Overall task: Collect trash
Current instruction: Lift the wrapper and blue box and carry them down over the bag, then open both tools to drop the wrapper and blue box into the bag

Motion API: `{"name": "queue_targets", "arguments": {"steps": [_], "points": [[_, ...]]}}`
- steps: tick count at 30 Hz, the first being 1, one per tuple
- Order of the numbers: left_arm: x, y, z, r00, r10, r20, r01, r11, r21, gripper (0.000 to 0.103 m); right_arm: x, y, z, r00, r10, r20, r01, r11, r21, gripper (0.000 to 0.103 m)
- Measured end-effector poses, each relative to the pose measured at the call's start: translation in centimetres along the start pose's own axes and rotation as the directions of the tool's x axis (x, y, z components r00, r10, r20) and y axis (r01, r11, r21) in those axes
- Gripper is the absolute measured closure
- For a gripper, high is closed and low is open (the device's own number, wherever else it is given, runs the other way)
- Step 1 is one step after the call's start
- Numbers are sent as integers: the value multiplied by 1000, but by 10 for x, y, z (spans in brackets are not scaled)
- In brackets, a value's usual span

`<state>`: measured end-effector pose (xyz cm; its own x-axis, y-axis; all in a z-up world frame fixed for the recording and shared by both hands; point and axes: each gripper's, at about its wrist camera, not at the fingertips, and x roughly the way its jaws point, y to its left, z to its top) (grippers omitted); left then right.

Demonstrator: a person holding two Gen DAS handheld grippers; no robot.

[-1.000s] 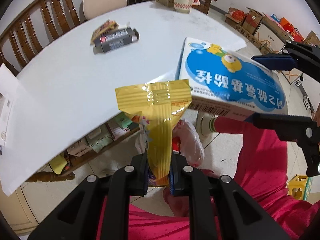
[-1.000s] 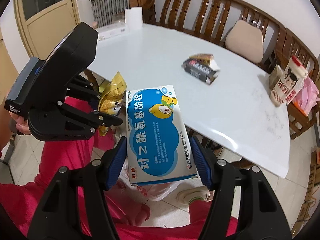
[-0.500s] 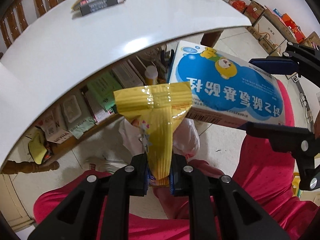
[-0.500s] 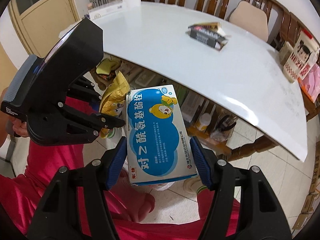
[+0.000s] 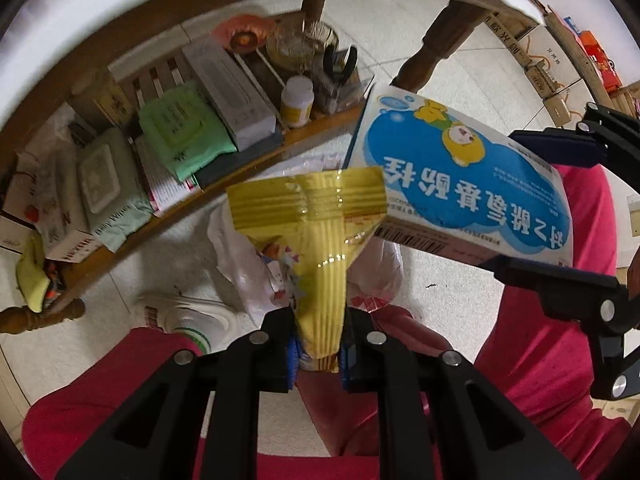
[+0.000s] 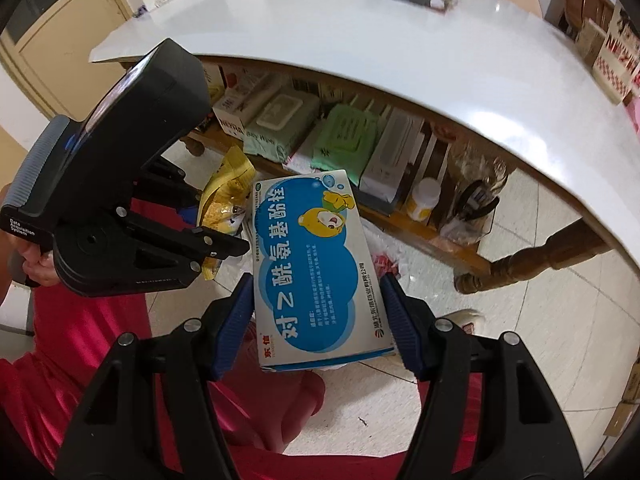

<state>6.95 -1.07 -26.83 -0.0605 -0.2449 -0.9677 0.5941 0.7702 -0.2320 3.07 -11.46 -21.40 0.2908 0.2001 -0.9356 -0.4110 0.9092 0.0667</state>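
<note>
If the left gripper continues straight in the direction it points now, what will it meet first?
Probably the white plastic bag on the floor, which lies straight past the yellow wrapper that the left gripper holds. Depth is unclear.

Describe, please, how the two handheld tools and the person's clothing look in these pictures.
Both tools are matte black plastic with silver screw heads and ribbed blue pads. The left tool has a bulky black housing, a grey ribbed grip and white lettering; the right tool looks alike. The person wears bright red-pink trousers.

Crumpled yellow wrapper [image 5: 320, 248] touches a blue-and-white carton [image 5: 464, 184] (bear printed), both above a white bag [image 5: 236, 264].
</note>
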Motion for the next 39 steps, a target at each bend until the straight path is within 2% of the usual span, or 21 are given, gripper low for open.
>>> {"name": "queue_targets", "arguments": {"steps": [7, 12, 20, 37, 39], "points": [[45, 17, 8, 996, -38, -79, 34, 998, -45, 88, 41, -16, -1, 998, -1, -60, 4, 999, 38, 40], [79, 31, 14, 986, -89, -137, 76, 992, -100, 88, 75, -24, -4, 994, 6, -108, 1, 998, 64, 40], [122, 43, 16, 968, -117, -223, 86, 986, -146, 88, 122, -36, -8, 983, 32, -179, -9, 992, 128, 40], [165, 58, 17, 940, -126, -318, 69, 980, -185, 88, 173, -42, -18, 961, 70, -268, -27, 987, 160, 41], [169, 58, 18, 932, -134, -336, 72, 979, -192, 83, 177, -41, -18, 958, 74, -277, -30, 987, 158, 41]]}}
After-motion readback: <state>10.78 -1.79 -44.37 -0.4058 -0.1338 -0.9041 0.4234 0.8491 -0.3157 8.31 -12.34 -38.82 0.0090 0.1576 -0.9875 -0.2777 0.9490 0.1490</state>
